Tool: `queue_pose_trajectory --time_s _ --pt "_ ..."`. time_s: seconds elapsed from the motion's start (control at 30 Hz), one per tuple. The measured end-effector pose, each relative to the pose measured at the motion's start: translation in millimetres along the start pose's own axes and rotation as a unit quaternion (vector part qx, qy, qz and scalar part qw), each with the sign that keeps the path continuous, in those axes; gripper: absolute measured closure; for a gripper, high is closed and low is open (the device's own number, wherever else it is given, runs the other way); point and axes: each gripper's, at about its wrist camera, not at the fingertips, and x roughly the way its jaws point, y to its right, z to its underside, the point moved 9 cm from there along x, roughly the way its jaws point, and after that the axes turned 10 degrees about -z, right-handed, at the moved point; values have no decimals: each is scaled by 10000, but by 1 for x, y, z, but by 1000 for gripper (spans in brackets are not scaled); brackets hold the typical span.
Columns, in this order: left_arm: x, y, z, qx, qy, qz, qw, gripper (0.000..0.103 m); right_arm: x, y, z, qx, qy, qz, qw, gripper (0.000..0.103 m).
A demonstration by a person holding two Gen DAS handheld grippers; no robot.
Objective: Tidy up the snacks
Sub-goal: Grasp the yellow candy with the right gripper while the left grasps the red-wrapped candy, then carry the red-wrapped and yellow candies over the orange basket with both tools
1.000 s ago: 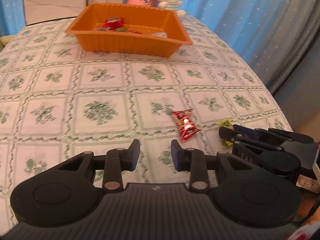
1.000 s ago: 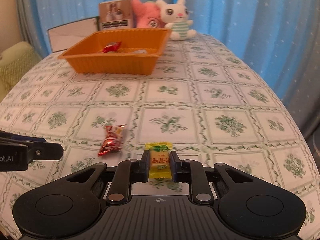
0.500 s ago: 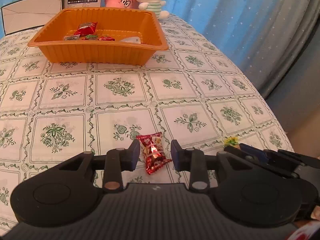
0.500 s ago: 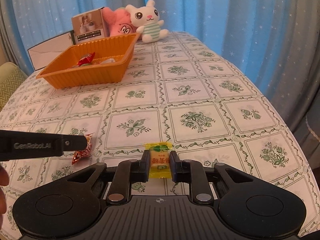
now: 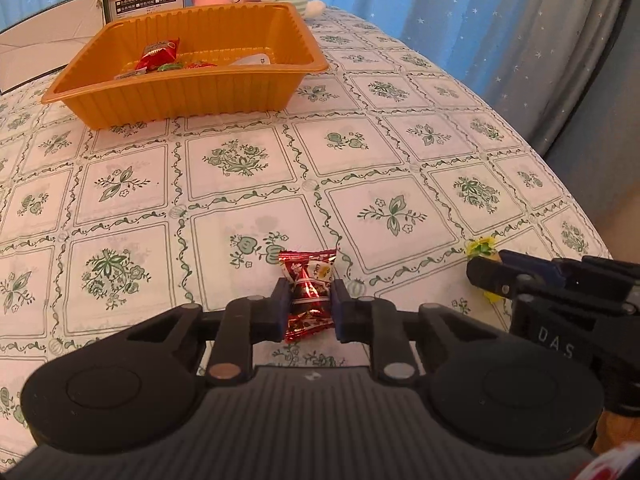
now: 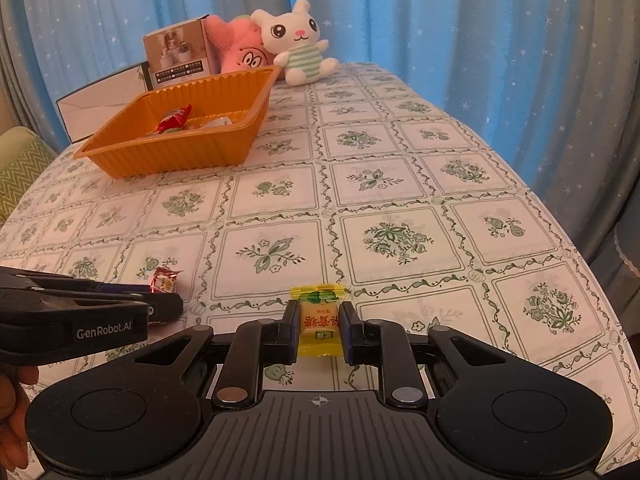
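A tabletop [image 5: 360,148] covered in a white cloth printed with green flowers runs away toward blue starry curtains. Far left, an orange tray [image 5: 192,92] already holds a few wrapped snacks, with a cardboard box [image 6: 178,54] and two plush toys [image 6: 298,46] behind it. Nearer, the left gripper [image 5: 306,308] has just closed its fingers on a red foil candy [image 5: 308,292], pinching the wrapper across its middle; whether the candy is off the cloth or resting on it is hard to judge from this angle. To the right, the right gripper [image 6: 321,330] has its fingers clamped narrowly on a yellow candy [image 6: 320,328], again across the middle, its crimped top edge sticking out above. Both sweets look very light, with thin, slick, crinkly wrappers that likely crumple and slide under pressure, so the firmer centre is the sensible place to squeeze, not the flared ends. The likely step ahead is carrying both to the tray.
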Motion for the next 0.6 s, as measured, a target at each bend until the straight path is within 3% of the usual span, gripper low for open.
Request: queue_pose_trajectory --time_s 0.6 --pt "-72 -62 -6 -525 389 -350 9972 85 -19 -55 -28 -278 263 -419 9984 82"
